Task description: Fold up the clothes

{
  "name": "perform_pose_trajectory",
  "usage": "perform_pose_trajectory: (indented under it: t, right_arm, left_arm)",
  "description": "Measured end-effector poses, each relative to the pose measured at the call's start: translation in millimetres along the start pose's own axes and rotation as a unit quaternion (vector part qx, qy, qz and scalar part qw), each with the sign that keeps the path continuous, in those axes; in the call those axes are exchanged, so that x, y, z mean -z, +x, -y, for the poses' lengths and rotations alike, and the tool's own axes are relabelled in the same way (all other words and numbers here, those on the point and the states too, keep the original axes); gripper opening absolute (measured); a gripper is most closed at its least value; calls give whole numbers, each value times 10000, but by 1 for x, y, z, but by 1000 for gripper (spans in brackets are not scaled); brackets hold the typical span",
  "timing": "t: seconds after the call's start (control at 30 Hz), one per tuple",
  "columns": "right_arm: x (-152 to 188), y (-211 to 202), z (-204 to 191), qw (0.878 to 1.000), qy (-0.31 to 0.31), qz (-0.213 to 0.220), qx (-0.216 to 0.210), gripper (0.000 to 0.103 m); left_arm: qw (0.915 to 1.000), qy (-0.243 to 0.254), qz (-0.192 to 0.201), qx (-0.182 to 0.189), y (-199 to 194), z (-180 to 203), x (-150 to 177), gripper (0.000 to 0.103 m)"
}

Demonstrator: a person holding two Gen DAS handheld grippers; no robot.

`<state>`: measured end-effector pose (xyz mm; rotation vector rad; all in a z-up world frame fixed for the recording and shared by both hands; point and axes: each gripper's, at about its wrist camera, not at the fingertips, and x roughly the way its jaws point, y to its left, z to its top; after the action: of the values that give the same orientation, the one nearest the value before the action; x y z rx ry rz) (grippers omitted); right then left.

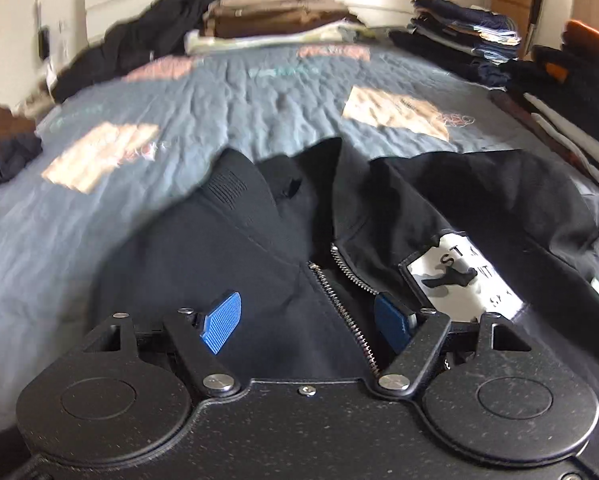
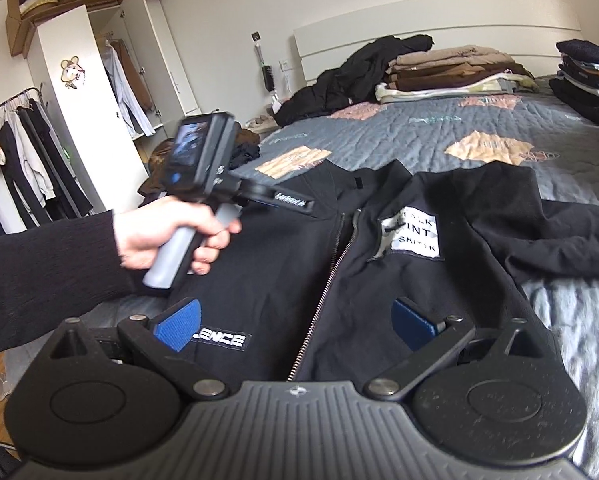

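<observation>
Both grippers, left gripper point(image 1: 305, 320) and right gripper point(image 2: 295, 322), hover with fingers spread, empty, over the black zip-front fabric jacket point(image 2: 379, 264), spread flat for folding; its collar points toward twelve o'clock.

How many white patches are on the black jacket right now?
2. A large patch sits on the chest panel right of the zipper; a small lettered patch sits low on the other panel. More may be hidden by folds.

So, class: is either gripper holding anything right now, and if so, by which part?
Nothing is held. The left gripper and the right gripper are both open above the black zip jacket on the bed.
</observation>
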<state>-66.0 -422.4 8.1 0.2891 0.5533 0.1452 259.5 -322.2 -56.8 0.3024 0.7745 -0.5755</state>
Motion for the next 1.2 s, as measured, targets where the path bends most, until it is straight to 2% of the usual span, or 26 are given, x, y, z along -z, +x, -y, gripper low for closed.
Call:
perform_pose_trajectory:
  t: [0.1,0.17,0.23,0.3,0.37,0.47,0.57,0.7,0.73,0.77,0.8,0.83,0.87,0.93,1.1,1.13,1.17,1.2]
  right_arm:
    - [0,4,4,10000,88,-23,24,102]
    - [1,7,5,9999,109,-51,20,102]
    - [3,9,4,9999,97,-90,13,102]
    - [4,11,4,9999,85,-130,6,102]
    - [5,13,4,9998,76,-167,-1,102]
    - [5,13,4,9998,133,-161,-14,102]
    - [5,12,6,9998,159,-153,-13,102]
    - [6,12,8,9996,223,-151,-16,102]
    - [6,12,8,9996,237,-160,-21,102]
    - [7,13,8,9996,238,-175,-28,102]
    - [8,14,8,9995,236,-197,-27,102]
    - [9,14,7,9995,231,-217,-28,102]
    - [9,15,7,9995,225,-231,-41,102]
    - [10,17,5,9994,224,-254,-50,102]
    - [15,22,2,9992,167,-351,-62,102]
    - [16,23,2,9991,173,-372,-64,102]
    - [17,23,3,9990,187,-393,-57,102]
    - [18,24,4,9989,198,-413,-51,102]
  left_arm:
    - [9989,-103,-260,-380,25,-5,-1,73]
    - [9985,-172,-365,-365,34,-8,0,82]
    - [9982,-92,-386,-452,41,-7,4,81]
    - [9976,-111,-337,-600,45,-9,6,64]
    - [9970,-216,-288,-689,48,-13,8,0]
    - [9978,-348,-285,-489,49,-23,5,0]
    - [9988,-373,-44,-320,35,-30,-1,0]
    - [9983,-180,316,-463,9,-40,-19,4]
    - [9979,-74,337,-556,5,-42,-22,18]
    - [9973,58,274,-675,4,-43,-25,57]
    - [9964,226,261,-774,5,-42,-27,77]
    - [9945,481,377,-846,4,-40,-25,91]
    - [9912,806,515,-914,6,-35,-23,91]
    - [9862,1230,507,-988,17,-26,-22,91]
    - [9818,1551,262,-1061,55,-22,-15,90]
    - [9832,1539,294,-932,58,-24,-13,75]
    - [9863,1453,335,-708,60,-28,-12,50]
    - [9902,1262,315,-511,63,-32,-12,40]
